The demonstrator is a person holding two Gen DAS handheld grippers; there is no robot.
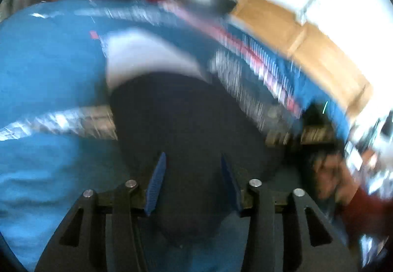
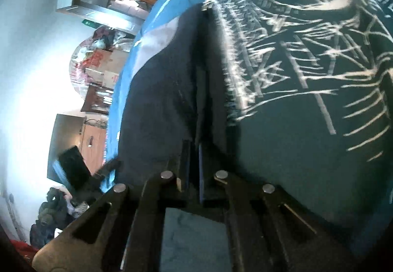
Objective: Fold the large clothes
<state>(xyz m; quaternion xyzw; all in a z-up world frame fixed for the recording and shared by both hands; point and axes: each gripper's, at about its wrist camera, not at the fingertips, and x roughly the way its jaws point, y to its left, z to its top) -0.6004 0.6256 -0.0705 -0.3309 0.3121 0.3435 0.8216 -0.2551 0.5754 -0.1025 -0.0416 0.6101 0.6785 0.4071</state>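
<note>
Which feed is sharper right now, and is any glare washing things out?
Left wrist view: heavy motion smear over the dark garment and blue cover, only the left gripper crisp, window area blown white. Right wrist view: sharper, right gripper and garment print readable, wall at left overexposed.

Each tool is a black frame of angled struts with long slots and four round silver pins. The left tool [image 1: 192,161] has two blue ribbed fingers [image 1: 156,183]. The right tool [image 2: 194,149] shows thin blue finger edges. A dark red sleeve [image 1: 361,213] covers one arm.
</note>
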